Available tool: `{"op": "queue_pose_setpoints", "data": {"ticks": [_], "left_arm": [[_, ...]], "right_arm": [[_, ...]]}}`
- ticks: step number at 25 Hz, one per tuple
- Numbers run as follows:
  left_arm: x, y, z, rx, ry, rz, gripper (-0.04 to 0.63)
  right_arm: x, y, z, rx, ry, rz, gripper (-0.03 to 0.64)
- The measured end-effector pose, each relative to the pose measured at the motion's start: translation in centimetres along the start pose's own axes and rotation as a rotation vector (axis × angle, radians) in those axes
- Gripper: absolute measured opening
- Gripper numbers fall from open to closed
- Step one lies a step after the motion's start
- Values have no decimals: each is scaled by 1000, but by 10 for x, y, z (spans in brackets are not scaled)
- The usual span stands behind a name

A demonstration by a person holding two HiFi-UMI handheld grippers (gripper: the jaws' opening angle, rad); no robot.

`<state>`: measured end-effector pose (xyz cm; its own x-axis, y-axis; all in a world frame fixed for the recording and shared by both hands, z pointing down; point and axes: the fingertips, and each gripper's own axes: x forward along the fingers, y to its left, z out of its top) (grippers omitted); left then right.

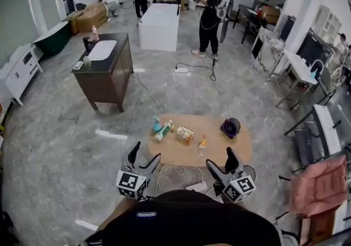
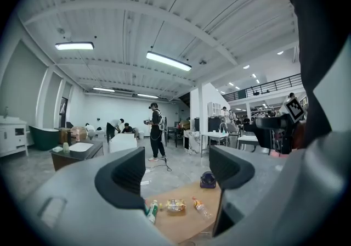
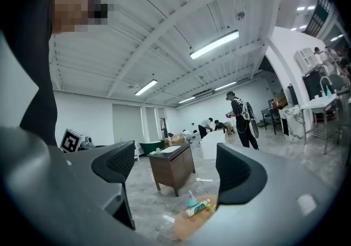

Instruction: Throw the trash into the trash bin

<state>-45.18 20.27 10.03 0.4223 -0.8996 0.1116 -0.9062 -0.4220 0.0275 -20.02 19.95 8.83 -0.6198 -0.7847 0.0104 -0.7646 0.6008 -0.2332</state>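
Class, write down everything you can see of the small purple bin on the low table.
The purple bin is small, round, seemingly plastic, its dark open mouth turned towards the head camera. It sits alone at the right end of the oval wooden table, touching only the tabletop. Whether upright or tipped is unclear.
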Motion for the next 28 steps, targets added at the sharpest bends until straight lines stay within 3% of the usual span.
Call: {"op": "queue_pose_setpoints", "data": {"ticks": [8, 13, 21, 28], "left_arm": [[-30, 47, -35, 5, 68, -26, 351], [-47, 53, -28, 32, 107, -62, 341], [-20, 29, -7, 71, 63, -132, 328], [7, -38, -19, 112, 112, -247, 325]], "right_arm": [[22, 32, -33, 38, 43, 10, 465], [21, 52, -11, 89, -24, 25, 460], [8, 38, 5, 71, -44, -9, 453], [-34, 4, 3, 131, -57, 3, 449]]}}
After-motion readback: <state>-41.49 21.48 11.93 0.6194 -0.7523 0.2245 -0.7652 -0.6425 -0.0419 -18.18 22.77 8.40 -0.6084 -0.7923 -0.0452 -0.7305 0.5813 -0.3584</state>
